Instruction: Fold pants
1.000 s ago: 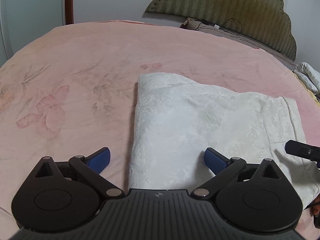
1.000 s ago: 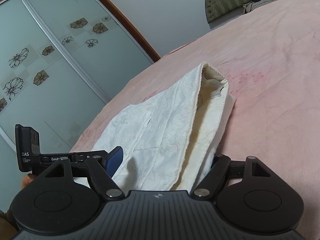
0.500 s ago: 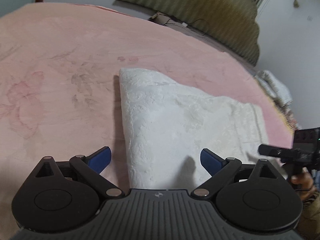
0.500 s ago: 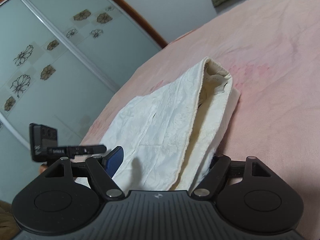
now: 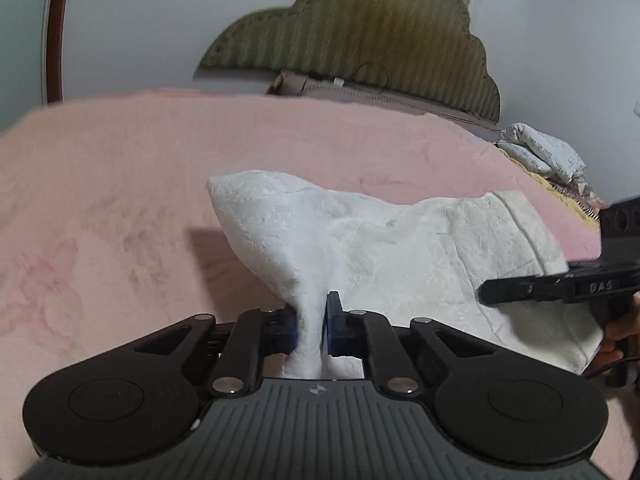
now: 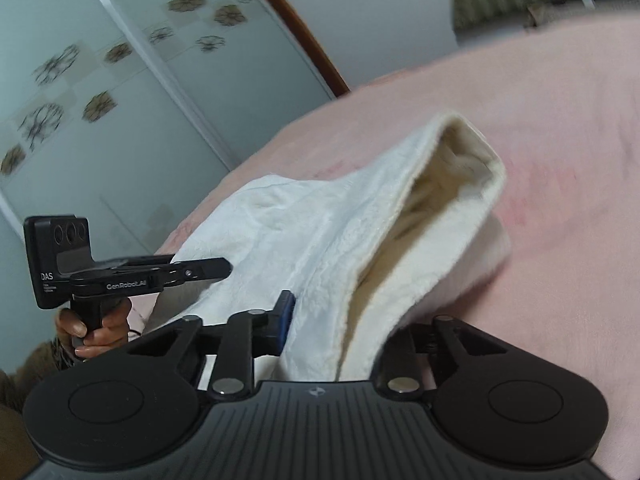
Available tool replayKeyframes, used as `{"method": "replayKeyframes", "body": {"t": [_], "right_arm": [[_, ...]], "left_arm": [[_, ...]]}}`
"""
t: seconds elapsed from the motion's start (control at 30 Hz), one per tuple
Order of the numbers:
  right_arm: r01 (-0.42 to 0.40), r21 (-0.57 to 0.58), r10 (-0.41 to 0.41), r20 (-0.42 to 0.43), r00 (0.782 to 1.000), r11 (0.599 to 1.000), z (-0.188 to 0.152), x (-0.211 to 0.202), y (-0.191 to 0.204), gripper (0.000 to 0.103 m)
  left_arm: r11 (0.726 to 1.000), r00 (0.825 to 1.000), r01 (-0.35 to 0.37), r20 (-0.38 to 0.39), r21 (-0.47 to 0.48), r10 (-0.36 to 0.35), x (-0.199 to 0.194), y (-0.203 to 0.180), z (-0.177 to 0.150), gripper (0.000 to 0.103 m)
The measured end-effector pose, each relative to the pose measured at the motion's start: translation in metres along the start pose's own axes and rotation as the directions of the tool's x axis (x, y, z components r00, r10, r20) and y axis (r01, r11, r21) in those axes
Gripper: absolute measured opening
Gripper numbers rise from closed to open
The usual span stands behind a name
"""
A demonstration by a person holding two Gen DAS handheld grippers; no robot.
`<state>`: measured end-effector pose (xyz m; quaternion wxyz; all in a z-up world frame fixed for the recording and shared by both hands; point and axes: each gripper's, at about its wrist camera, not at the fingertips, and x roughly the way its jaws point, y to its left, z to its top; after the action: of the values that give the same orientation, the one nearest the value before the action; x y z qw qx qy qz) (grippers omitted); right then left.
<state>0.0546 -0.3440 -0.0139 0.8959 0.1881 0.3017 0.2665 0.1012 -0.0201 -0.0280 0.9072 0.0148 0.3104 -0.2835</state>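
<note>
Nearest in the left wrist view, the left gripper point(image 5: 311, 330) is closing, its blue-padded fingers point(image 5: 333, 322) pinching a bunched edge of the white pants point(image 5: 400, 252). The fabric rises in a narrow neck from between them. In the right wrist view, the right gripper point(image 6: 344, 330) is also closing, with a thick folded edge of the same pants between its fingers; only its left blue pad point(image 6: 286, 312) shows, pressed to the cloth. The pants lie folded on a pink bed point(image 5: 120, 184), their near edge lifted off the cover. A hand point(image 6: 94, 330) holds the left gripper's handle. Beyond the bed stand an olive padded headboard point(image 5: 372, 40) and a sliding wardrobe door with flower prints point(image 6: 80, 92).
</note>
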Motion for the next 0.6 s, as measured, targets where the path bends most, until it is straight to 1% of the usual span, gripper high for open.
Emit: {"method": "replayKeyframes", "body": {"t": [0.1, 0.2, 0.27, 0.37, 0.47, 0.6], "right_arm": [[0.019, -0.090, -0.017, 0.020, 1.000, 0.996, 0.014, -0.001, 0.018, 0.023], [-0.001, -0.143, 0.008, 0.049, 0.999, 0.990, 0.035, 0.006, 0.027, 0.022], [-0.009, -0.170, 0.020, 0.061, 0.998, 0.985, 0.052, 0.018, 0.029, 0.022], [-0.016, -0.206, 0.028, 0.054, 0.998, 0.978, 0.080, 0.048, 0.028, 0.022], [-0.023, -0.223, 0.033, 0.041, 0.999, 0.975, 0.104, 0.084, 0.023, 0.022], [-0.027, -0.213, 0.032, 0.019, 0.999, 0.977, 0.127, 0.133, 0.011, 0.022]], "left_arm": [[0.998, 0.998, -0.033, 0.063, 0.057, 0.029, -0.013, -0.010, 0.004, 0.010], [0.996, 0.989, -0.067, 0.138, 0.063, 0.058, -0.025, -0.007, 0.018, 0.010], [0.994, 0.983, -0.090, 0.167, 0.055, 0.080, -0.028, 0.003, 0.031, 0.011], [0.990, 0.977, -0.137, 0.173, 0.045, 0.127, -0.023, 0.022, 0.055, 0.012], [0.972, 0.961, -0.227, 0.180, 0.066, 0.212, -0.009, 0.043, 0.076, 0.013], [0.956, 0.947, -0.290, 0.155, 0.035, 0.282, 0.012, 0.083, 0.096, 0.013]]}}
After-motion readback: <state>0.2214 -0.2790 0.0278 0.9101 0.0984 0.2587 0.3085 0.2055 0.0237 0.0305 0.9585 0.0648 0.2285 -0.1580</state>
